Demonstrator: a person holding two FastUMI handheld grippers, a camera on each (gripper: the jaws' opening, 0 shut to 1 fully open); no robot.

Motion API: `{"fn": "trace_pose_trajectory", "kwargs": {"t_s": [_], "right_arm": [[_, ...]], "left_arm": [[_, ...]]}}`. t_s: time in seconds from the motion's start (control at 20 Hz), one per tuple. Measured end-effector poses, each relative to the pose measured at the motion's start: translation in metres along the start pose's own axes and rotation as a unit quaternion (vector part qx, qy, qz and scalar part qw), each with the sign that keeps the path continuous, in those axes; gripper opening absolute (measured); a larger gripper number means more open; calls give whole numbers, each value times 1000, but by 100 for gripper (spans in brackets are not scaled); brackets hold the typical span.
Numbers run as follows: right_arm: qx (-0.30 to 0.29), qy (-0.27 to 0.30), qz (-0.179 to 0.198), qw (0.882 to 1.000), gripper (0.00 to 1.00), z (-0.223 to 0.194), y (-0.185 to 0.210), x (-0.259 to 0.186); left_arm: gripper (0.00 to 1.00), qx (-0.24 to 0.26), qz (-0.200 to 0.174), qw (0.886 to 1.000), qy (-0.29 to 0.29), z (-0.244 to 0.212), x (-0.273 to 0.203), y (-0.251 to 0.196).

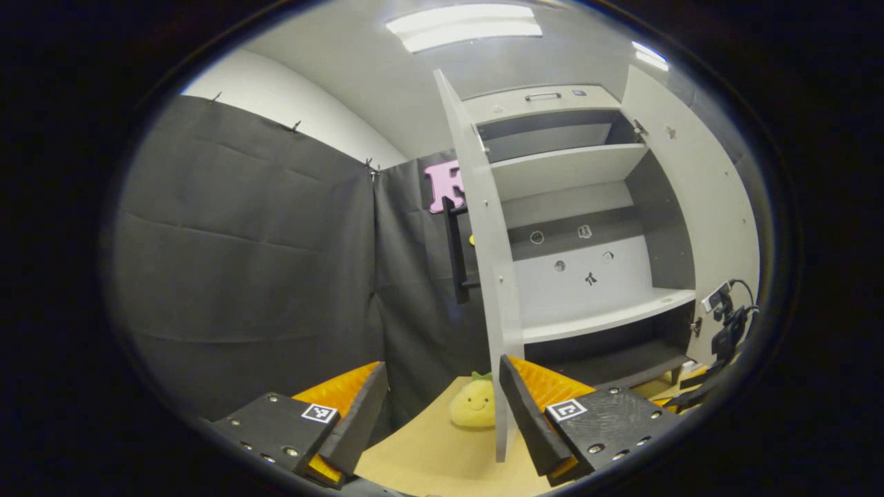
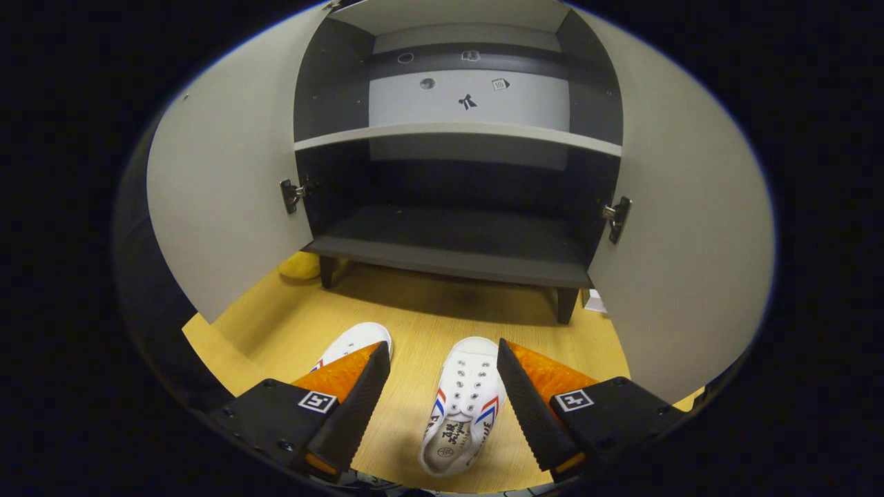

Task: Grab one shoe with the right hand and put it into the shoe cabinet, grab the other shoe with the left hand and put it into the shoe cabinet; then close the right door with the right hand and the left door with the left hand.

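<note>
The right gripper [image 2: 442, 393], jaws released, hovers over the white canvas shoe [image 2: 461, 407], whose long axis points toward the grey open shoe cabinet [image 2: 449, 241].

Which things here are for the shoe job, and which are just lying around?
For the job:
- two white canvas shoes with red-and-blue stripes
- grey shoe cabinet, both pale doors open
- right claw, open above one shoe
- left claw, open

Just lying about:
- yellow plush toy on the wooden floor
</note>
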State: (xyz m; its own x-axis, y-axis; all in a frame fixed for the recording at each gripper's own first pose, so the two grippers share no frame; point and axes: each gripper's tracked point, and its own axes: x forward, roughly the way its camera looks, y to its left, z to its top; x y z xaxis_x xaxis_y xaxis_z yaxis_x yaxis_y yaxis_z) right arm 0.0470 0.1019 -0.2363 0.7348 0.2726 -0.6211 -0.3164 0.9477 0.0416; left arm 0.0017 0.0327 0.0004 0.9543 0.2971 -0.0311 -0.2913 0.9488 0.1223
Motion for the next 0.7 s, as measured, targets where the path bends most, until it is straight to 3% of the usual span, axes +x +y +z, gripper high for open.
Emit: {"fn": "trace_pose_trajectory", "kwargs": {"t_s": [0.1,0.3,0.6,0.65,0.7], "right_arm": [[-6,17,2,1000,99,-11,3,9],[10,64,10,998,95,-36,12,29],[17,122,9,992,98,-64,11,47],[17,132,7,991,94,-68,10,48],[20,143,7,990,98,-72,10,51]], "left_arm": [[94,5,8,1000,2,2,0,1],[94,11,22,1000,6,3,1,4],[94,15,36,999,8,-5,4,10],[94,13,38,999,10,-9,6,11],[94,13,40,999,12,-11,7,12]]}}
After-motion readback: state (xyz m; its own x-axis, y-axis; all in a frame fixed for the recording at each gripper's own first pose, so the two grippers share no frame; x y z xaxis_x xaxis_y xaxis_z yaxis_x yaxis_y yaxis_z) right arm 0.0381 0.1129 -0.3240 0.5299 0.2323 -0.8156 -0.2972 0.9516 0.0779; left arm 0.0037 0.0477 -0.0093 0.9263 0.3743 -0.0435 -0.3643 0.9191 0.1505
